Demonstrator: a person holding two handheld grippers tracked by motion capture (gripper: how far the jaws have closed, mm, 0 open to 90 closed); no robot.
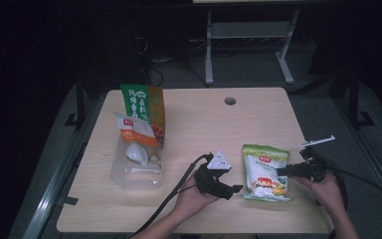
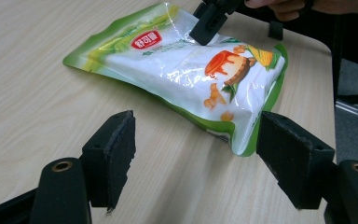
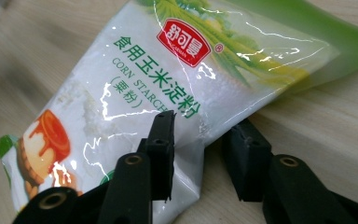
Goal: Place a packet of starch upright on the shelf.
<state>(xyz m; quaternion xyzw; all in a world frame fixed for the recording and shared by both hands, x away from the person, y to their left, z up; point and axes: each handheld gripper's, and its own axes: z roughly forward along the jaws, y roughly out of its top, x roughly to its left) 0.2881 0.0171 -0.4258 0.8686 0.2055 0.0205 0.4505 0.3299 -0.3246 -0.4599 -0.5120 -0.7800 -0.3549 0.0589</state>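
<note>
High view: the corn starch bag [image 1: 265, 172] lies flat on the table [image 1: 258, 114], near the front edge on the person's right. The right claw [image 1: 282, 171] comes at it from the right side, its jaws reaching over the bag's right edge. The left claw [image 1: 236, 188] rests just left of the bag, not touching it. Well apart to the left stands a clear plastic bin [image 1: 138, 167] with two other packets [image 1: 139, 132] in it, which I judge to be where this bag should go.

Left gripper view: the left claw [image 2: 196, 154] stands released, jaws wide, with the bag's lower corner [image 2: 242, 140] near the right-hand jaw but free of both pads. Farther off, the right claw [image 2: 209, 21] sits on the bag's far edge.

Right gripper view: the right claw [image 3: 203, 149] straddles the side seam of the bag [image 3: 135, 93], one jaw on top of the film, the other beside the edge on the table; whether the pads truly pinch it I cannot tell.

To do this well, get the lower jaw under the edge, take a deep bite on the seam rather than the slack film, clench firmly, then lift slowly; the powder will sag, so the left claw could steady the low corner
</note>
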